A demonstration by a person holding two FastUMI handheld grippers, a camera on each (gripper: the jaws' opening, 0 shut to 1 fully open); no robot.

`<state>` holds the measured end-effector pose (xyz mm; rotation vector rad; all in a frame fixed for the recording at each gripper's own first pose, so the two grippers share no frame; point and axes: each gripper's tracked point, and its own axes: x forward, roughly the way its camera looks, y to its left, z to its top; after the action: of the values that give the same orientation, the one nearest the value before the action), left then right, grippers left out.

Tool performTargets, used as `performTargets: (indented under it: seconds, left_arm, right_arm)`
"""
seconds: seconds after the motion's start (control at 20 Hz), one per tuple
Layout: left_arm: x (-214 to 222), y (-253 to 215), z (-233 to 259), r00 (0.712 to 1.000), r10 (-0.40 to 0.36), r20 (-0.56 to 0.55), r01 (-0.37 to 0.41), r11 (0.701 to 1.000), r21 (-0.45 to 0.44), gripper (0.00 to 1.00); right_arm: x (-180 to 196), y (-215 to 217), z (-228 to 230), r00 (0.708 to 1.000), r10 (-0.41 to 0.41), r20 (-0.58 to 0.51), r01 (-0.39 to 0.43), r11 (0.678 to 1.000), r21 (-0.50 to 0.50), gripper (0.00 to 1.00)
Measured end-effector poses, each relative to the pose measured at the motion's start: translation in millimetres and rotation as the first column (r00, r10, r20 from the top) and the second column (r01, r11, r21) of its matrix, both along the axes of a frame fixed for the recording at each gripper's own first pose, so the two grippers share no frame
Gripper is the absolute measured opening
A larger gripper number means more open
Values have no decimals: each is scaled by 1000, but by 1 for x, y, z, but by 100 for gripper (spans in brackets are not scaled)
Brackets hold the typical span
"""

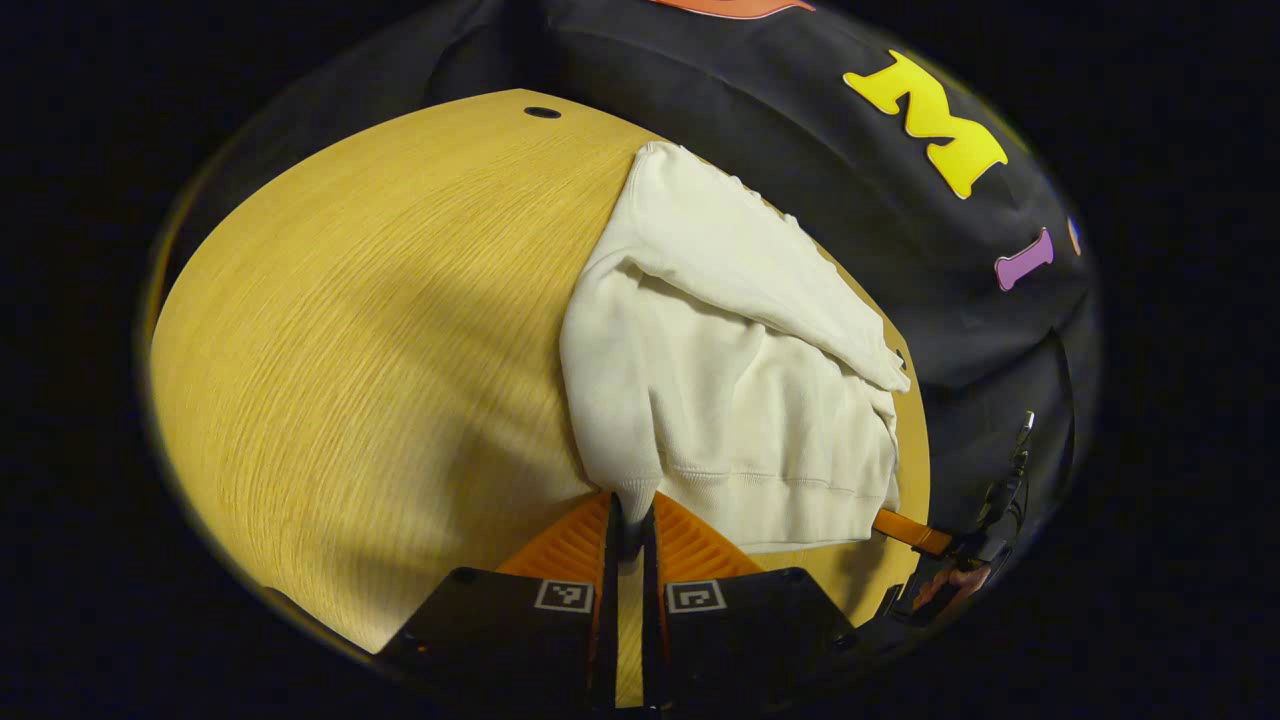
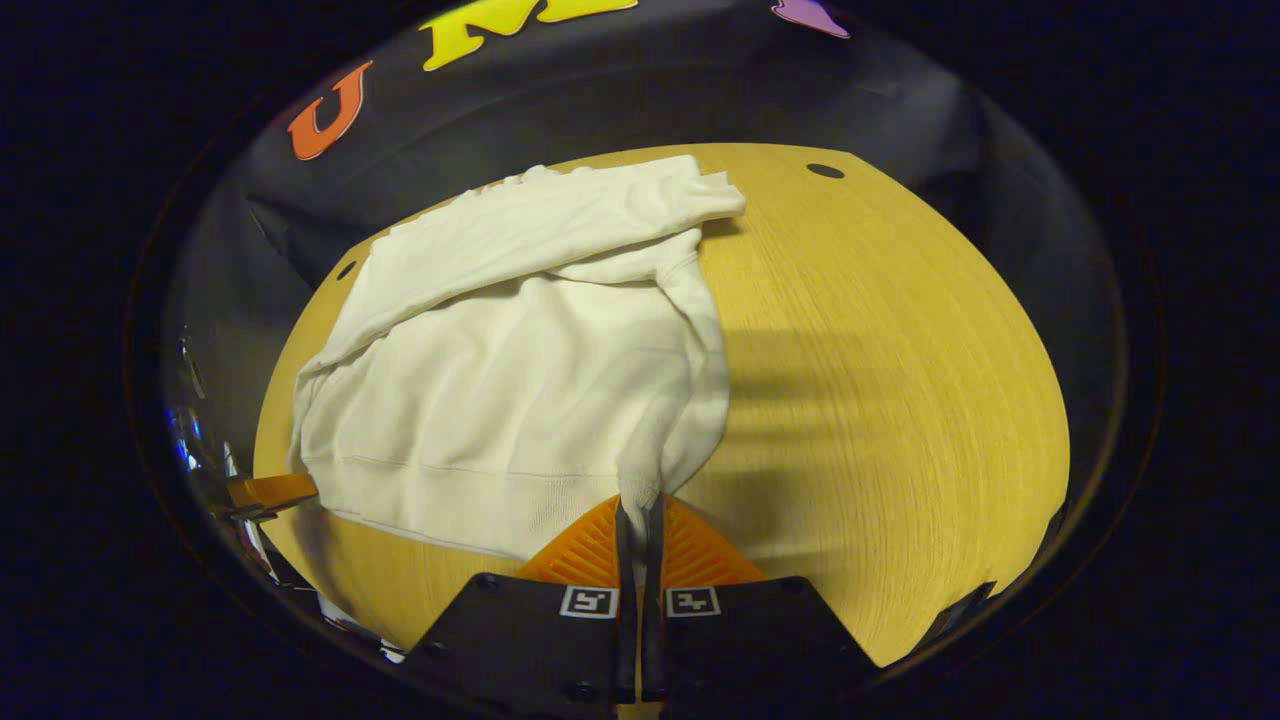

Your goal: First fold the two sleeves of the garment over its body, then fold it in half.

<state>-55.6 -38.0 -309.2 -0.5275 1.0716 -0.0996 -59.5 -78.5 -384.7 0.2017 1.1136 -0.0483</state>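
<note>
Wooden table (image 1: 350,350) carries the white garment (image 1: 730,400) toward three o'clock in the left gripper view, where the left claw (image 1: 630,520) at six o'clock pinches a hem corner. From the right gripper view, the garment lies toward ten o'clock with a sleeve (image 2: 560,230) folded across its top, and the right claw (image 2: 640,515) at six o'clock is clamped on the other hem corner.

Wooden table (image 1: 380,330), black cloth wall (image 1: 780,110)

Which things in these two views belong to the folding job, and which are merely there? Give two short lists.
Belong to the job:
white garment, sleeves already folded over its body
left gripper, pinching the hem
right gripper, pinching the hem

Merely there:
wooden table
cables at the table's edge
</note>
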Motion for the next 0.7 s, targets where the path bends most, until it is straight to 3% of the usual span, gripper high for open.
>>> performTargets:
  seconds: [0.25, 0.7]
  left_arm:
    - [8, -1, 13, 999, -28, 44, 28, 1000, 10, 4]
    - [61, -13, 101, 970, -68, 233, 69, 998, 7, 4]
  right_arm:
    - [8, 5, 24, 999, -17, 47, 15, 998, 55, 2]
    - [56, 6, 107, 981, -57, 186, 25, 986, 168, 3]
